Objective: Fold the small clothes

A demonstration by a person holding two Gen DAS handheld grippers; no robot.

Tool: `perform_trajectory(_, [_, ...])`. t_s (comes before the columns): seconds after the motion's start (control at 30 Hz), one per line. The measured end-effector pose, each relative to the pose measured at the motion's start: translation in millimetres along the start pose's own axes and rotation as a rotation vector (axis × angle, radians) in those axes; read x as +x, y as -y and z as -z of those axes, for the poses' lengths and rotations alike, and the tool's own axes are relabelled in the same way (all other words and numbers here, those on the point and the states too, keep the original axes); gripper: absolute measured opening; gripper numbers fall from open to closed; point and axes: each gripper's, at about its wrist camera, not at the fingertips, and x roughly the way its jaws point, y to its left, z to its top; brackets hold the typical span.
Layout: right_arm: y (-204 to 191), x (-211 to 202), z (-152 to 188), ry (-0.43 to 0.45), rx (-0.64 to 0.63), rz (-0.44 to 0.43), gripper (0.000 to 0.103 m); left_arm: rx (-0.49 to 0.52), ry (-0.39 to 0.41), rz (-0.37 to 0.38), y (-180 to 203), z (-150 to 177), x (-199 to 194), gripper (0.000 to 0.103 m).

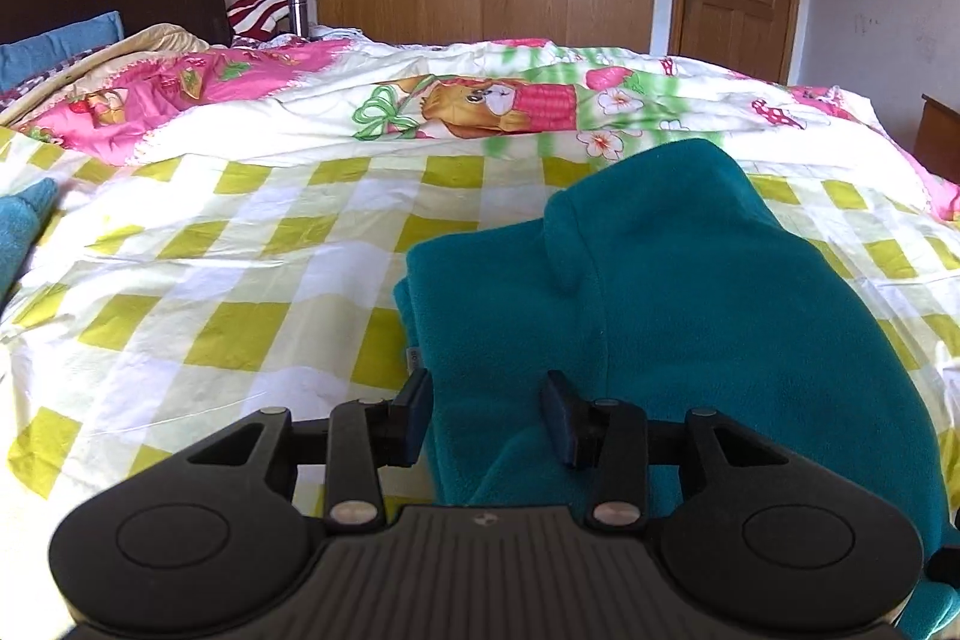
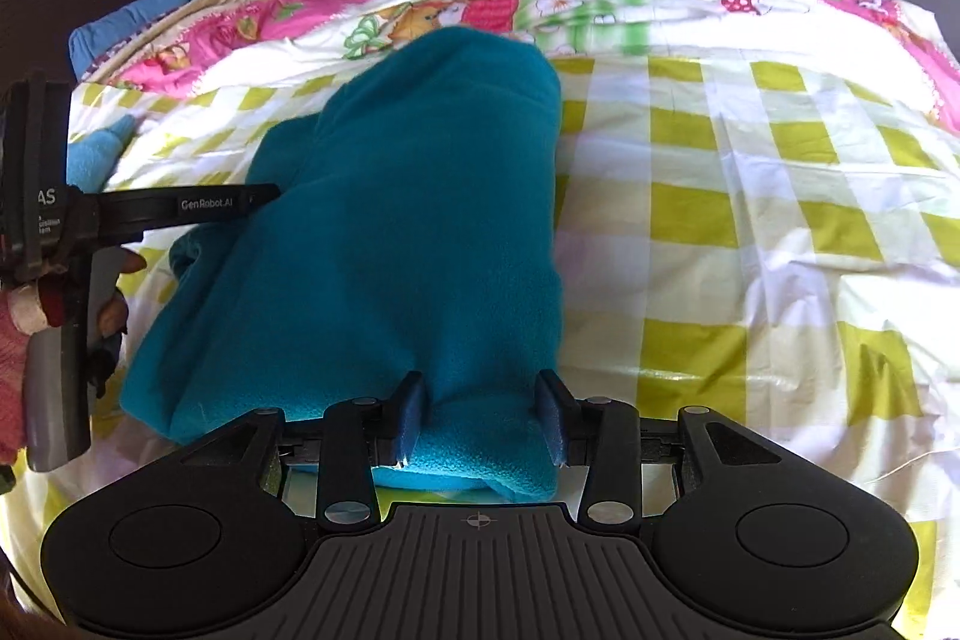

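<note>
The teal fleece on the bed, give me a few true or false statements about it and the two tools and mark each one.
1. The teal fleece garment lies on a yellow-and-white checked sheet. True.
2. The right tool has fleece between its fingers. True.
3. The left tool is far from the garment, over bare sheet. False: its fingers straddle the garment's near edge.
4. The garment is spread out flat in a single layer. False: it is bunched and layered, with a fold rising at the far end.
5. A second blue cloth lies apart at the left of the bed. True.
</note>
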Motion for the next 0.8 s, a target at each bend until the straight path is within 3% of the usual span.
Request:
perform_trajectory(0.07, [-1.0, -1.5, 5.3, 0.036, 0.004, 0.018, 0.039, -0.019, 0.003, -0.006, -2.1, 8.4, -16.4, 0.053])
perform_trajectory(0.17, [-7.7, 1.3, 21.9, -0.014, -0.013, 0.071, 0.039, 0.006, -0.026, -0.041, 1.7, 32.1, -41.7, 0.053])
perform_trajectory(0.27, [-15.1, -25.9, 36.1, 0.051, -0.024, 0.08, 0.039, 0.033, -0.018, -0.047, 7.9, 49.0, -78.1, 0.053])
perform_trajectory(0.43, [-32.2, -71.3, 73.7, 0.099, 0.019, 0.124, 0.039, 0.049, -0.08, -0.042, 23.7, 82.5, -139.6, 0.053])
perform_trajectory(0.6, [-50.6, -113.7, 105.7, 0.139, 0.082, 0.112, 0.041, 0.047, -0.026, -0.019, 37.5, 109.5, -209.4, 0.059])
perform_trajectory(0.8, [-66.1, -134.3, 127.5, 0.167, 0.064, 0.114, 0.041, 0.085, -0.008, -0.035, 55.7, 125.2, -242.1, 0.06])
